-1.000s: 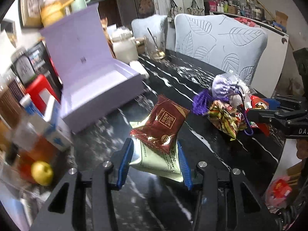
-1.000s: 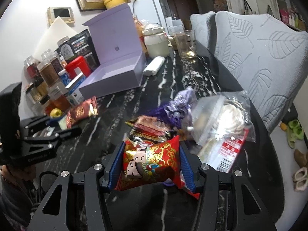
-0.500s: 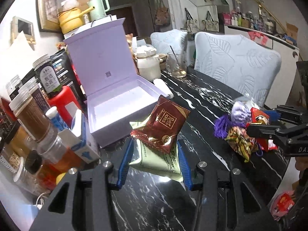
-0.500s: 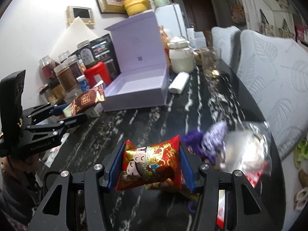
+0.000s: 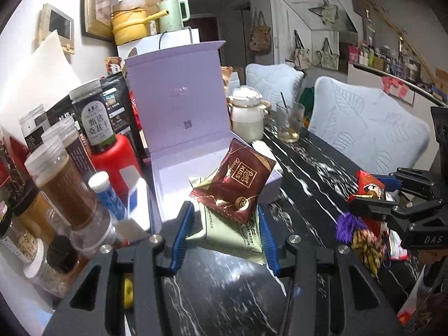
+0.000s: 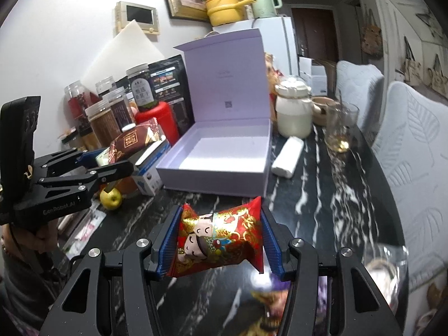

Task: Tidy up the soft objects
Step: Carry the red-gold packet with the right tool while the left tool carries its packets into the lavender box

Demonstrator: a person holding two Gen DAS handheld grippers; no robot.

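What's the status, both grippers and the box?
Left gripper shut on brown and green packets. Right gripper shut on red packet. Purple box open, nothing blocking.

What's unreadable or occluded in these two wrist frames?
- Green packet, left wrist view: mostly covered by the brown chocolate packet stacked on it; label unreadable.
- Pile of packets, right wrist view: blurred, hidden behind the right gripper and its red packet.
- Clear bag, right wrist view: blurred; contents unclear.
- Purple box floor, left wrist view: partly blocked by held packets.
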